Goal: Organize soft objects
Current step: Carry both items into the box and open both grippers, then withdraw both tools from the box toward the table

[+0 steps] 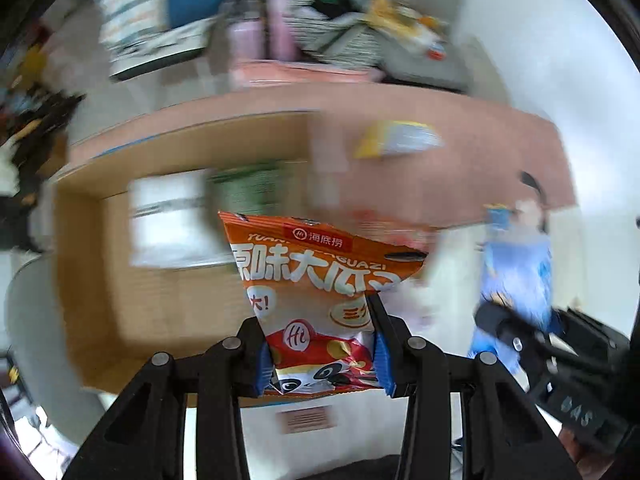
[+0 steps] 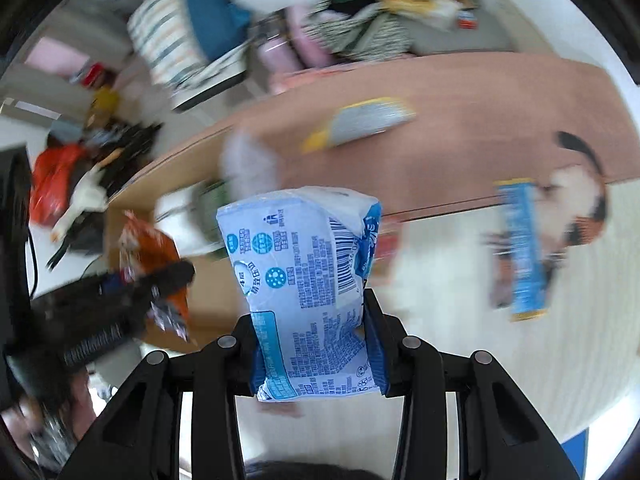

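Pinching an orange snack bag (image 1: 316, 300) by its lower half, the left gripper (image 1: 322, 360) holds it upright above an open cardboard box (image 1: 168, 304). Blue pads (image 1: 262, 364) press both sides of the bag. Right gripper (image 2: 316, 356) clamps a pale blue tissue pack (image 2: 304, 288), barcode side facing the camera, held over a light mat (image 2: 500, 360). Beyond, blurred: a yellow-edged packet (image 2: 360, 124) lies on the pinkish table surface (image 2: 480, 128), and a blue strip packet (image 2: 524, 248) sits just beside a black-and-white plush toy (image 2: 576, 192).
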`<state>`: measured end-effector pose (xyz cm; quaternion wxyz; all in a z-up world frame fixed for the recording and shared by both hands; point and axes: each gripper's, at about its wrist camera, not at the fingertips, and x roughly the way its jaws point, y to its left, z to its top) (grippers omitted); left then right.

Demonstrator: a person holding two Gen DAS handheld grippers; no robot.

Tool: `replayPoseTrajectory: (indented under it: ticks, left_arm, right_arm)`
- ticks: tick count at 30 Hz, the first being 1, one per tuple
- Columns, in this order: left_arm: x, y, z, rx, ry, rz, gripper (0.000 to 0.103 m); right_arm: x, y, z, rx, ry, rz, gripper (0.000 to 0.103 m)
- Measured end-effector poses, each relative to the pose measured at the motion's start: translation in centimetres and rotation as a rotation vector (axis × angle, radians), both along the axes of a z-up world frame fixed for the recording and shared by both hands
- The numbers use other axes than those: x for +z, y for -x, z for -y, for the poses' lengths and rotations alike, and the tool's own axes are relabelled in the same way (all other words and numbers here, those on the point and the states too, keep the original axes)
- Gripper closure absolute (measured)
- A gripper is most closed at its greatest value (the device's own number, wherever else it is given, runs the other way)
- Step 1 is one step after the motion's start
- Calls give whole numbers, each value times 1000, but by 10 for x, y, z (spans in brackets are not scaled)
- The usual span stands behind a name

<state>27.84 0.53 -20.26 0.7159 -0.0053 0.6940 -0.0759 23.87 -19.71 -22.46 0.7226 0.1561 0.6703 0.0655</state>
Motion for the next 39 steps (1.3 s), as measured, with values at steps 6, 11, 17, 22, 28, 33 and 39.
replayPoseTrajectory:
  ticks: [6, 11, 17, 22, 28, 33, 39]
  left_arm:
    - [-25, -12, -110, 100, -111, -24, 66]
    - [-63, -34, -158, 105, -158, -89, 66]
    - [-98, -57, -176, 79, -178, -139, 66]
    - [-117, -75, -176, 60, -181, -168, 65]
    - [-129, -86, -176, 38, -176, -193, 62]
    - [-123, -88, -182, 58, -121, -191, 46]
    - [-96, -84, -188, 69, -81, -139, 9]
  right_arm:
    - [-27, -2, -125, 70, 13, -46, 60]
    - [-65, -6, -168, 83, 60, -127, 61]
    - [-101, -10, -181, 75, 114, -194, 61]
    - [-121, -12, -193, 84, 164, -235, 60]
    - [-140, -13, -203, 94, 189, -288, 57]
    - [-142, -22, -210, 100, 203, -311, 36]
    - [-119, -30, -215, 102, 195, -271, 12]
